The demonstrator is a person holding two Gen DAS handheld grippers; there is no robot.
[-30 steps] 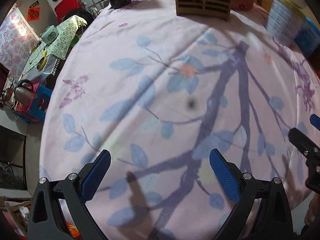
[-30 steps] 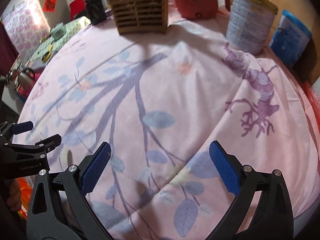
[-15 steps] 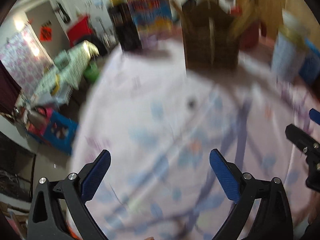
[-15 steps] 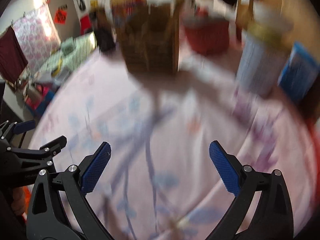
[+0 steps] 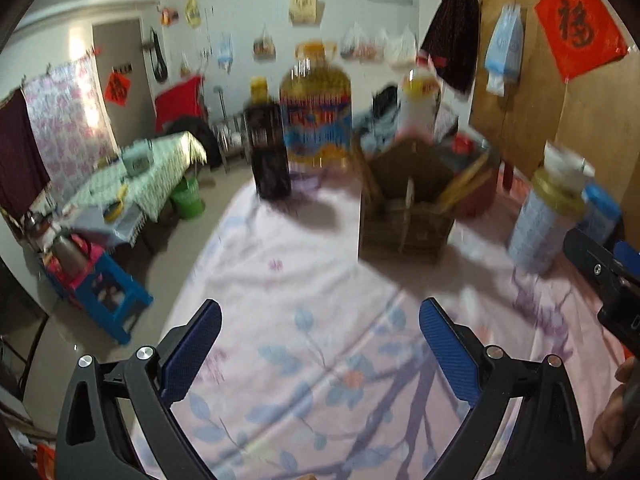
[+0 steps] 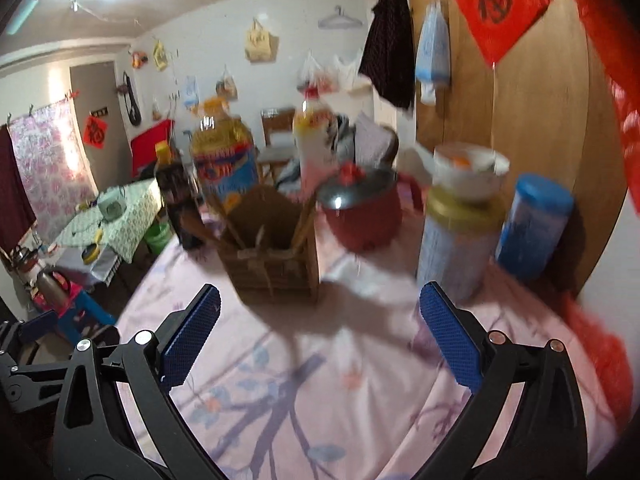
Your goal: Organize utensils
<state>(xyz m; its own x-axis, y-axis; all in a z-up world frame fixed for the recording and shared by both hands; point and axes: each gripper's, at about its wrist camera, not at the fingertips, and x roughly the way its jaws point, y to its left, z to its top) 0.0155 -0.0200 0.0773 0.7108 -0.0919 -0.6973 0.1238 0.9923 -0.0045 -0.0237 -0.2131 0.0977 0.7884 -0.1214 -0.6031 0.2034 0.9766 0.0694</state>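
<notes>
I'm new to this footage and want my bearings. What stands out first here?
A brown slatted caddy with wooden utensils stands mid-table on the pink floral cloth, an oil jug behind it. A red pot sits to its right, then a tin topped by a bowl. Both claws, left and right, are open and empty.

The left claw (image 5: pixel 320 354) is held level above the near part of the desk, its blue-padded fingers (image 5: pixel 192 350) spread wide with nothing between them. The right claw (image 6: pixel 318 340) hangs just beside it toward the desk's right edge, equally wide and unloaded.
</notes>
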